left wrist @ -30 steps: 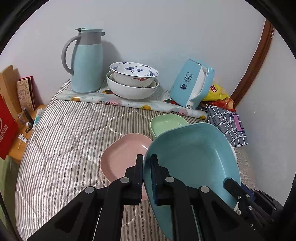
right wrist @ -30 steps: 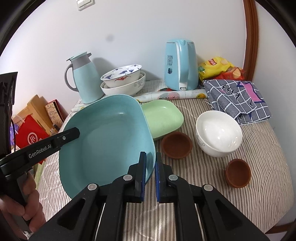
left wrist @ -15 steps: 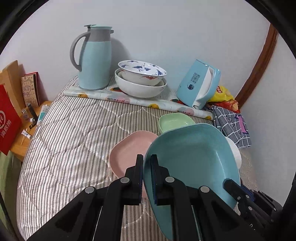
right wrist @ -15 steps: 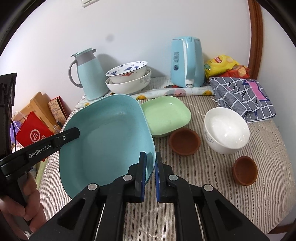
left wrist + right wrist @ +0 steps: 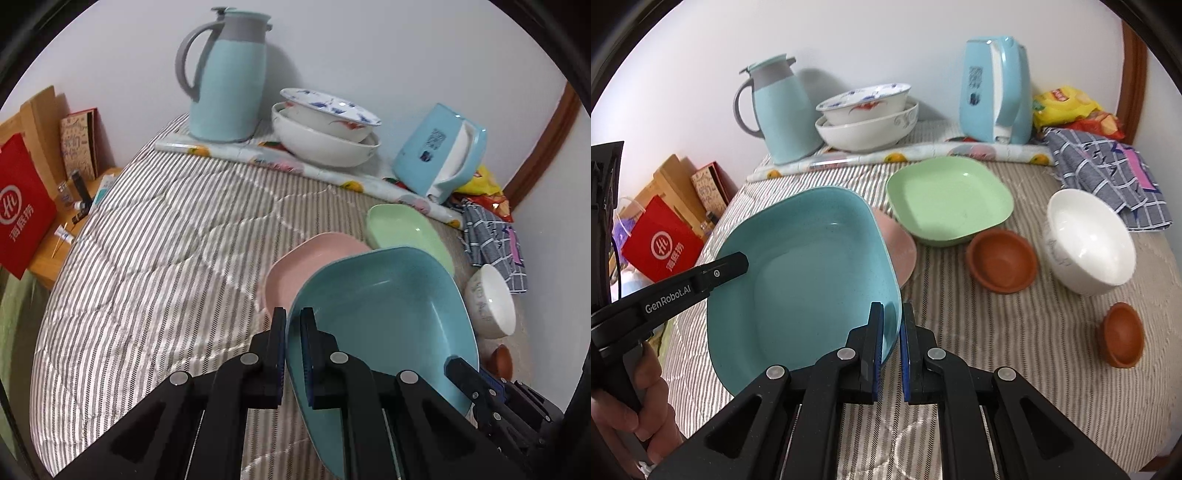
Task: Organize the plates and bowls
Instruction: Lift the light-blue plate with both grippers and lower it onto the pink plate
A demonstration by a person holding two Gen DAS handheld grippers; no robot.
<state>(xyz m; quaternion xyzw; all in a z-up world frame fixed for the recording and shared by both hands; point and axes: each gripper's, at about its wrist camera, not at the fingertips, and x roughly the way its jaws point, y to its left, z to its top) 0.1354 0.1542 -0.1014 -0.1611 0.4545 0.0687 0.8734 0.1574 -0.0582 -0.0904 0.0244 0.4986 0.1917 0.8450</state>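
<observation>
Both grippers are shut on the rim of a large teal dish (image 5: 384,314), held above the striped tablecloth. My left gripper (image 5: 293,328) clamps its left rim; my right gripper (image 5: 891,325) clamps its right rim, and the dish also shows in the right wrist view (image 5: 805,273). A pink plate (image 5: 306,266) lies partly under the dish, seen also in the right wrist view (image 5: 901,247). A green square plate (image 5: 949,199) sits behind it. A white bowl (image 5: 1089,240) and two brown bowls (image 5: 1001,258) (image 5: 1123,334) lie to the right.
At the back stand a teal jug (image 5: 779,107), two stacked patterned bowls (image 5: 866,114), a blue kettle (image 5: 997,88), a rolled floral sheet (image 5: 894,157), snack bags (image 5: 1067,107) and a checked cloth (image 5: 1108,173). A red bag (image 5: 661,243) and boxes sit off the table's left edge.
Both grippers, still holding the teal dish, have moved forward and lower toward the pink plate; the dish now overlaps more of it and the table objects appear closer.
</observation>
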